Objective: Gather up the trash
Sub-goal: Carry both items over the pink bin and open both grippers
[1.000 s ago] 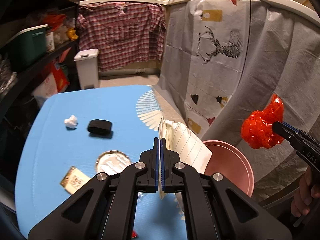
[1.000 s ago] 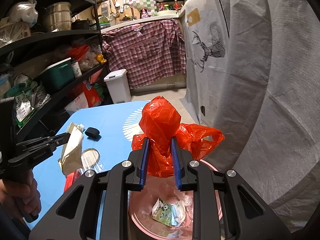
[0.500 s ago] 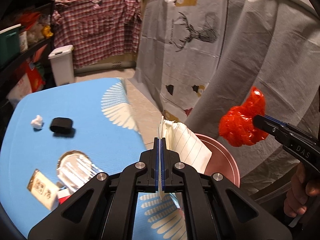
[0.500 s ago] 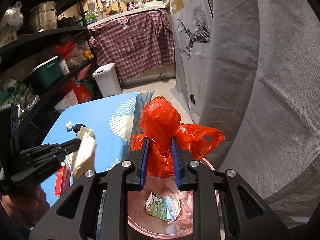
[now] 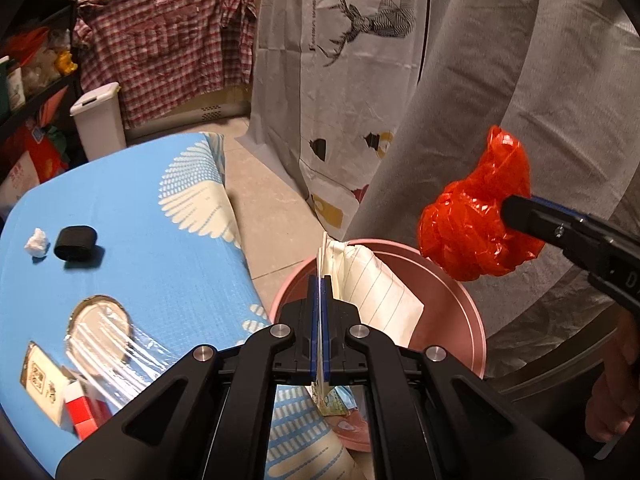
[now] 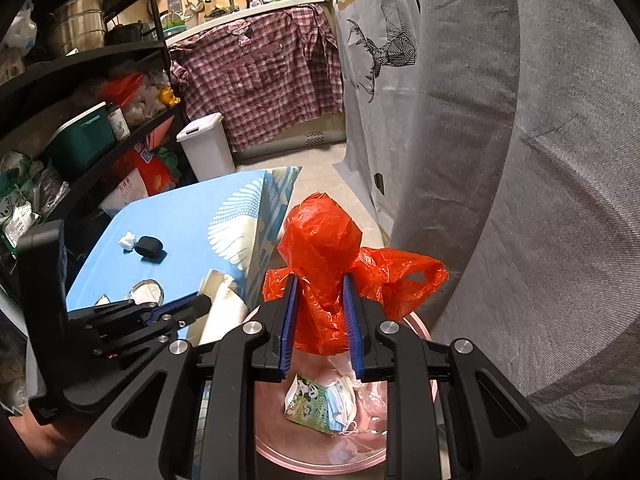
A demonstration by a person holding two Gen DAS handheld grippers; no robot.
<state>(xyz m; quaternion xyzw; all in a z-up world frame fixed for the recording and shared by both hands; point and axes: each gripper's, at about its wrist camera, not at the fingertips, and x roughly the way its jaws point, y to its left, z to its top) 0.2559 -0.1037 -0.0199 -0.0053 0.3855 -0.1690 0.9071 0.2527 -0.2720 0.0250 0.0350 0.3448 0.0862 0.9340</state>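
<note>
Reaching in from the left, the left claw (image 5: 320, 292) angles downward with its jaws pressed together on a folded sheet of lined paper (image 5: 376, 292), which hangs over the near left part of the pink bin (image 5: 476, 336). In the right wrist view the same claw (image 6: 204, 302) comes in from the left edge, held by a hand (image 6: 40, 436) low in the corner, the pale paper (image 6: 220, 312) drooping beside the bin's rim. Behind it on the blue desk (image 5: 140, 216) lie a small white paper wad (image 5: 37, 242), touching or just beside a black oval case (image 5: 77, 243), and nearer the claw a round foil lid (image 5: 98, 322) under clear wrap, a tan packet (image 5: 40, 380) and a red box (image 5: 86, 414). To the right, the right claw (image 6: 320, 312) also tilts downward, its jaws held partly apart and pinching a crumpled red plastic bag (image 6: 320, 248) above the bin (image 6: 420, 328); one loop of the bag sticks out to the right. Inside the bin lie a green panda-printed packet (image 6: 308, 404) and a face mask (image 6: 340, 404). From the left wrist view, the red bag (image 5: 476, 224) hangs above the bin's far right rim, with the right hand (image 5: 616, 392) gripping the handle at the frame's edge.
</note>
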